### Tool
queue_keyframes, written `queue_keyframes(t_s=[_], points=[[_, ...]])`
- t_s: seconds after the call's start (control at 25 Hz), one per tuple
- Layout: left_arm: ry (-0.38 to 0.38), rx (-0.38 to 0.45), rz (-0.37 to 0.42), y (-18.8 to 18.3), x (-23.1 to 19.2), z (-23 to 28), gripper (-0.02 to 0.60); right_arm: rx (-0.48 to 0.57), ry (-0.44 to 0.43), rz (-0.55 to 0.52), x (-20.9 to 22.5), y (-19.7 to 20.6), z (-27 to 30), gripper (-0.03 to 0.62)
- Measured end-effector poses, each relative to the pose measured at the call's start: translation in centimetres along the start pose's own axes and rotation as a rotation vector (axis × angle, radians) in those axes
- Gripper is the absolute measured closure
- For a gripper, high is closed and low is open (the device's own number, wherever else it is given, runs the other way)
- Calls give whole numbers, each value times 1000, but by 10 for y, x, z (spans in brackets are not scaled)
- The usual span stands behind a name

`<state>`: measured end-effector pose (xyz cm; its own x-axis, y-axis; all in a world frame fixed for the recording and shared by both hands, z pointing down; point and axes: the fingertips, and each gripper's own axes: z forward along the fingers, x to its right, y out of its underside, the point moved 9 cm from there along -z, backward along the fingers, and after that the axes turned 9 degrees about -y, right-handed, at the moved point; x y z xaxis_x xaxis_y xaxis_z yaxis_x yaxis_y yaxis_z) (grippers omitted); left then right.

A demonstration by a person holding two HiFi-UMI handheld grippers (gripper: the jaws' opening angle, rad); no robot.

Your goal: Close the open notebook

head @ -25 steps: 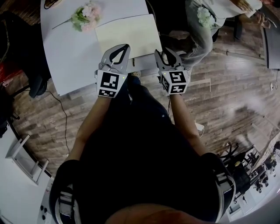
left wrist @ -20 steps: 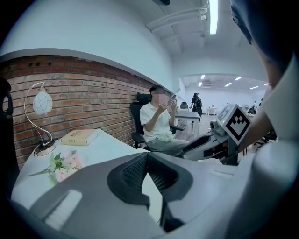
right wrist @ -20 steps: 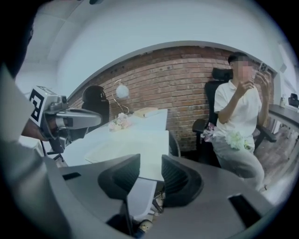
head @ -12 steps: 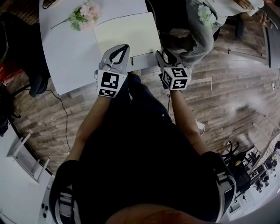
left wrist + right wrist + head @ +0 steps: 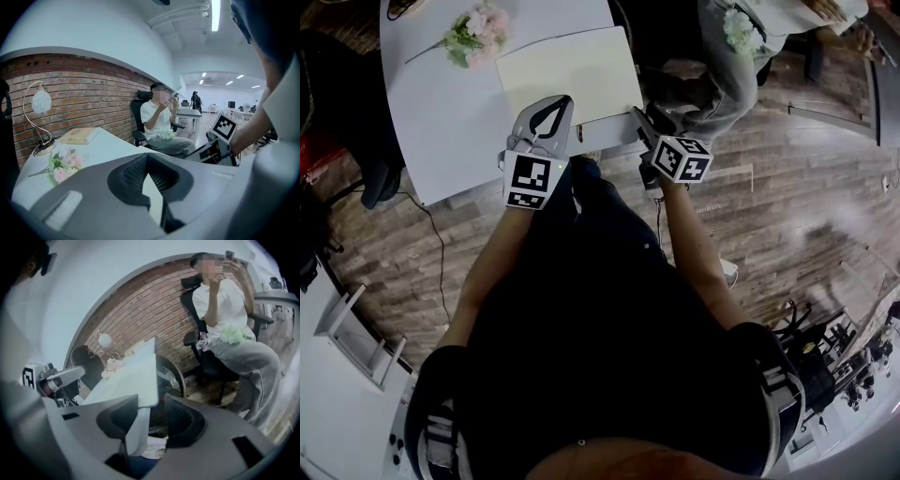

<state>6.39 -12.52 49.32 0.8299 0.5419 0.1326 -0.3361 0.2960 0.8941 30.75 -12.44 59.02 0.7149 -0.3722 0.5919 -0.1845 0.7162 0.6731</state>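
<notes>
Head view: the cream notebook lies flat by the near edge of the white worktop, and the right gripper has sunk and rolled at its near corner. Left gripper view: the left gripper has its jaws tip to tip, empty. Right gripper view: the jaws have just been opening and stand wide, with a pale corner loose between them, so the cover seems released and the notebook likely closed.
</notes>
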Motion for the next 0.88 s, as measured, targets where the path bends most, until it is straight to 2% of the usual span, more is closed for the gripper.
queue_keyframes(t_s=[0.44,0.88], points=[[1,-6,4,0,-2,2,575,66,-96,265,16,10,4,453],[-5,-3,2,1,-1,0,574,83,-104,271,12,5,0,494]])
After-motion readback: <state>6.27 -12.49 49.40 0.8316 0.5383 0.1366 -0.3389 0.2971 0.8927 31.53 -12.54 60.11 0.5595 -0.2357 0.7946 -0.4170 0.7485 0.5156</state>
